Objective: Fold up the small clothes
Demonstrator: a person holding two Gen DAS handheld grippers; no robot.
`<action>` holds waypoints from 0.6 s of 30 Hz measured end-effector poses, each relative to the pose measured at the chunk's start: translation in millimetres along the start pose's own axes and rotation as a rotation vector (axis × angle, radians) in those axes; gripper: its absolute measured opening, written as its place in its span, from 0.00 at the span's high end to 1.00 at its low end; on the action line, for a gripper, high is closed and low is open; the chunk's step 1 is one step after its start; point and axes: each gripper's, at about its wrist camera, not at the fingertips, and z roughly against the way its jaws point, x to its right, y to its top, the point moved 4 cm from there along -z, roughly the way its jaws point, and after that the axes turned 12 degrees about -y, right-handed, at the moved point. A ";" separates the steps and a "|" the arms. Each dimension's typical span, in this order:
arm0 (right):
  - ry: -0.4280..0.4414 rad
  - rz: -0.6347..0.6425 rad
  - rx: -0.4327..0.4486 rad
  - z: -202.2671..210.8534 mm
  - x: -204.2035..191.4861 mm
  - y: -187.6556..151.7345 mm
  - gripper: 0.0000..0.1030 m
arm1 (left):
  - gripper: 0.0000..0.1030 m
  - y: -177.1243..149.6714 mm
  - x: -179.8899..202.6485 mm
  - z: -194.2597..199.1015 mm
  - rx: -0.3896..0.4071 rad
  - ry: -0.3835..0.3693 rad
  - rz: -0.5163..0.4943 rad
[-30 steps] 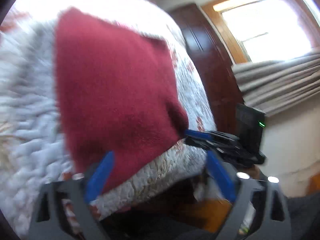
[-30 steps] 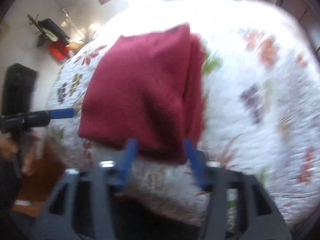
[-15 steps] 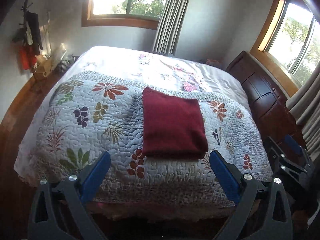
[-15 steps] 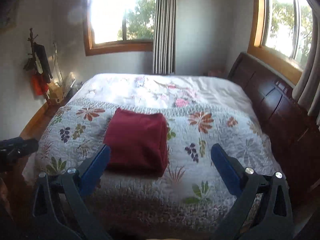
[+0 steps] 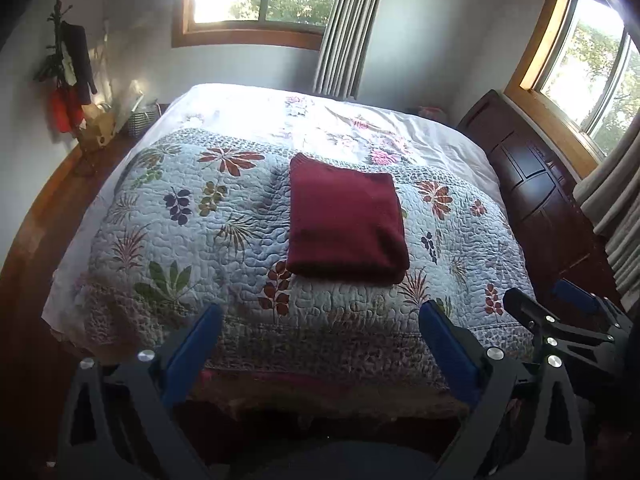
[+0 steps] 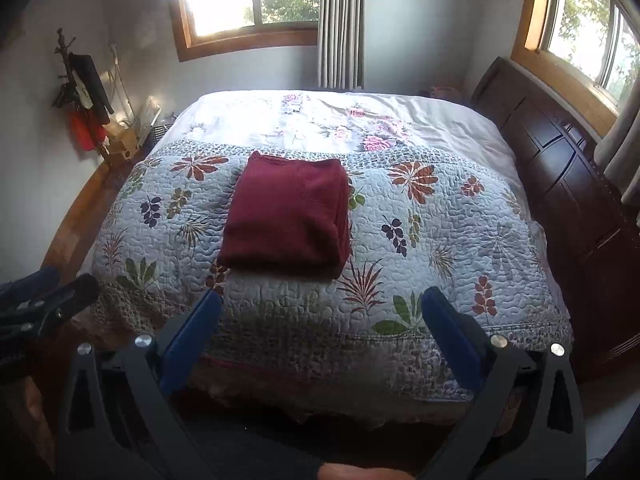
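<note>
Lying folded into a neat rectangle, the dark red garment (image 5: 346, 226) rests flat on the floral quilt (image 5: 192, 236), roughly in the middle of the bed's near half, its thick folded edge toward the foot. The quilt is pale blue-grey, stitched with red, green and navy leaves, and covers the nearer part of the bed; beyond it a white flowered sheet (image 5: 320, 120) runs to the far edge. A dark wooden headboard (image 6: 568, 184) stands along the bed's right side. Two wood-framed windows, grey curtains (image 6: 340, 24) and a coat rack (image 5: 68, 64) on the left wall ring the room. The left gripper (image 5: 320, 344) and right gripper (image 6: 320, 320) hang off the foot of the bed, jaws spread wide and holding nothing, well apart from the garment.
</note>
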 end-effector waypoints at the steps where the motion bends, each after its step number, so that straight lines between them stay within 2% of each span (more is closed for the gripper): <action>1: -0.003 -0.003 0.003 1.7 0.7 0.4 0.03 | 0.04 0.2 1.8 1.0 0.003 0.000 -0.006; 18: -0.003 0.008 0.003 0.2 -8.0 -0.1 0.03 | 0.04 0.9 -0.7 1.8 0.005 0.015 -0.012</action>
